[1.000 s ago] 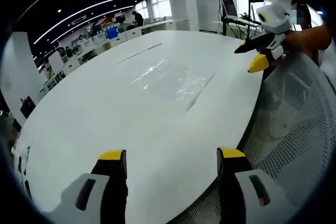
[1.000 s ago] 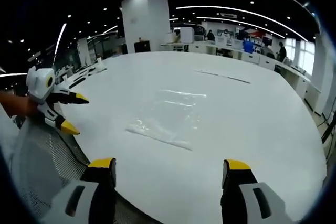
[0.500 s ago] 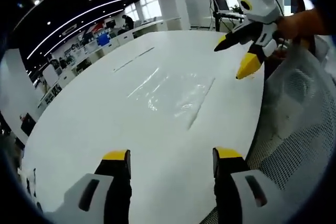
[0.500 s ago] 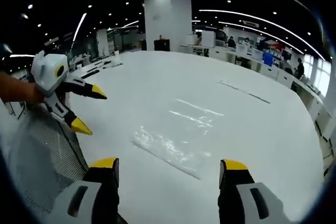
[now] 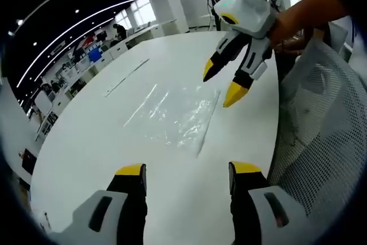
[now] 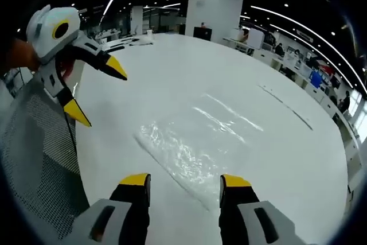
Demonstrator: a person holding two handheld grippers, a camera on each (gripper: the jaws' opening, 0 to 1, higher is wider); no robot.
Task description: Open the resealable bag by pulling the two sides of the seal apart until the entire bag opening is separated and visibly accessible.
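Meanwhile, at a white table in an open-plan office:

Bag: a clear resealable bag (image 5: 175, 113) is seen lying flat on the white table (image 5: 86, 142), at centre frame in the left gripper view; in the right gripper view it (image 6: 189, 153) sits just above the bottom jaws. The seal line is shown as a straight ridge along the bag's near edge, apparently pressed closed.

Left gripper: the left gripper (image 5: 186, 170) is held with its jaws apart and nothing between them, low in its own view and short of the bag's edge. It (image 6: 94, 90) is also caught at upper left in the right gripper view, over the table edge.

Right gripper: the right gripper (image 6: 183, 182) is held parted and empty, its yellow tips poised above the bag's near edge. It (image 5: 221, 81) is pictured at upper centre of the left gripper view, near the bag's right-hand edge.

Chair: a mesh chair back (image 5: 321, 124) is seen at the right of the left gripper view.

Progress: no hold on the bag is judged to have been taken; the opening is not yet separated.

Risk: both film layers could be pinched together, since the bag lies flat and thin. The slick plastic could also be slid across the smooth table, or dragged whole if only one side is held.
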